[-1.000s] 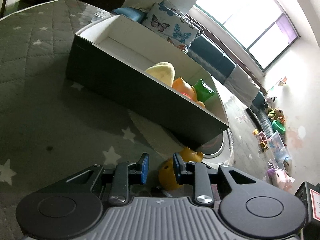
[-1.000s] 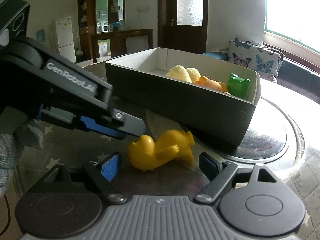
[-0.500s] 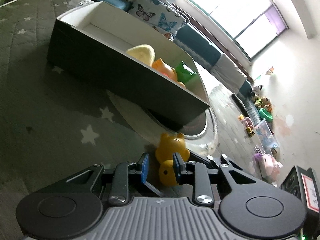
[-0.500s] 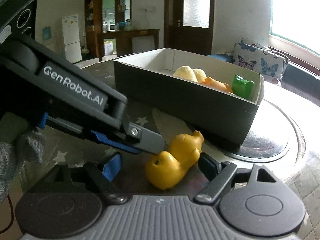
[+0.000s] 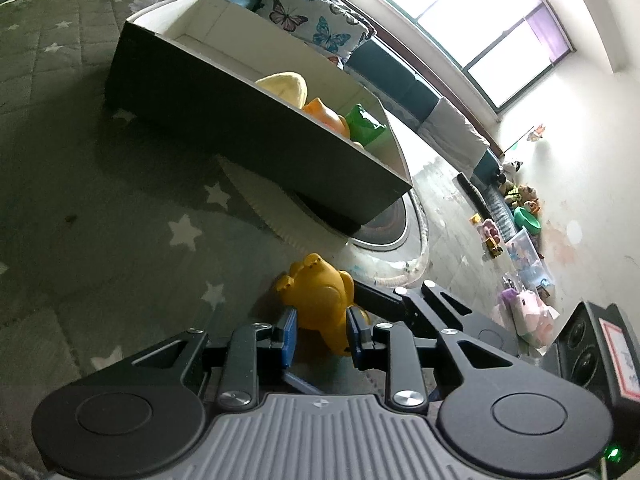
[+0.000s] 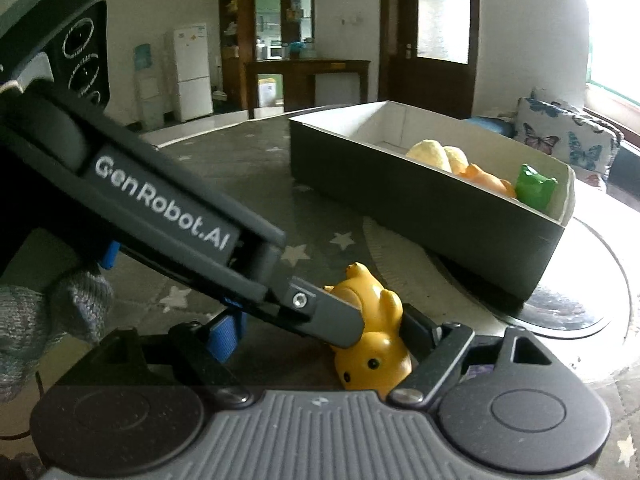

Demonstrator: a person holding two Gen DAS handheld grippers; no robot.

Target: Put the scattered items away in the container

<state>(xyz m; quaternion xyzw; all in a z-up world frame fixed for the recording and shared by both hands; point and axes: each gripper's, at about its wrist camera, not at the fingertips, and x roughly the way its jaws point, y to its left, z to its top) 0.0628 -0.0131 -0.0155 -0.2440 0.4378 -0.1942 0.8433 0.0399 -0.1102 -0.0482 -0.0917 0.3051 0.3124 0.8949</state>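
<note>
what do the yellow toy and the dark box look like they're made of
The yellow toy, between the left tongs, looks like soft vinyl or rubber: smooth, moulded in one piece, with a glossy sheen on its curves. The dark box looks like cardboard: thin, flat, matte walls, dark outside and white inside, with crisp folded corners. Neither is certain from looks alone.

Bright light pours in from the window [image 5: 492,28] and washes it out white, the table cloth [image 5: 80,184] looks dim and maybe a bit blurry, and edges bend round.
</note>
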